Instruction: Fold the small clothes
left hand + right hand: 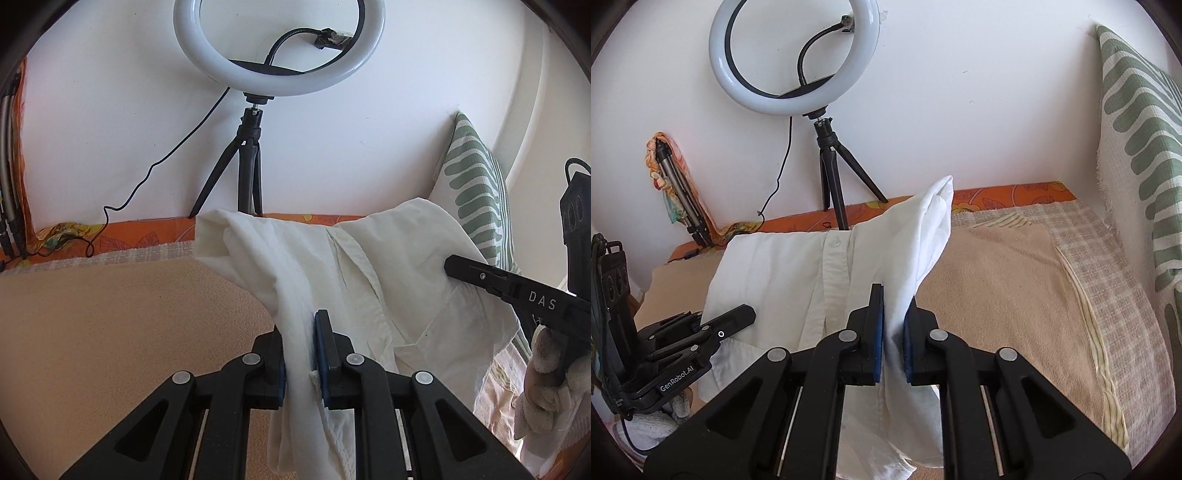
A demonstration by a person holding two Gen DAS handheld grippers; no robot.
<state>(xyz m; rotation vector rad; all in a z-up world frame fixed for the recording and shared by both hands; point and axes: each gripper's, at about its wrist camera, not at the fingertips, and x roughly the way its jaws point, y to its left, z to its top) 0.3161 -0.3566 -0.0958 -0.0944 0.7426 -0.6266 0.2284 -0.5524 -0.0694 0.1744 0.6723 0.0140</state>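
Observation:
A small white button-up shirt (369, 280) hangs lifted between my two grippers above a tan blanket (110, 332). In the left wrist view my left gripper (301, 354) is shut on a bunched fold of the shirt, which drapes down past the fingers. The right gripper (448, 266) shows at the right of that view, its black finger against the shirt's far side, held by a gloved hand (546, 380). In the right wrist view my right gripper (894, 343) is shut on another part of the shirt (798, 280). The left gripper (746, 314) shows at lower left there.
A ring light on a black tripod (251, 173) stands at the wall behind the bed, its cable trailing left. A green-and-white patterned pillow (1137, 147) leans at the right. A folded tripod (679, 195) rests at the left. An orange sheet (1015, 194) edges the blanket (997, 295).

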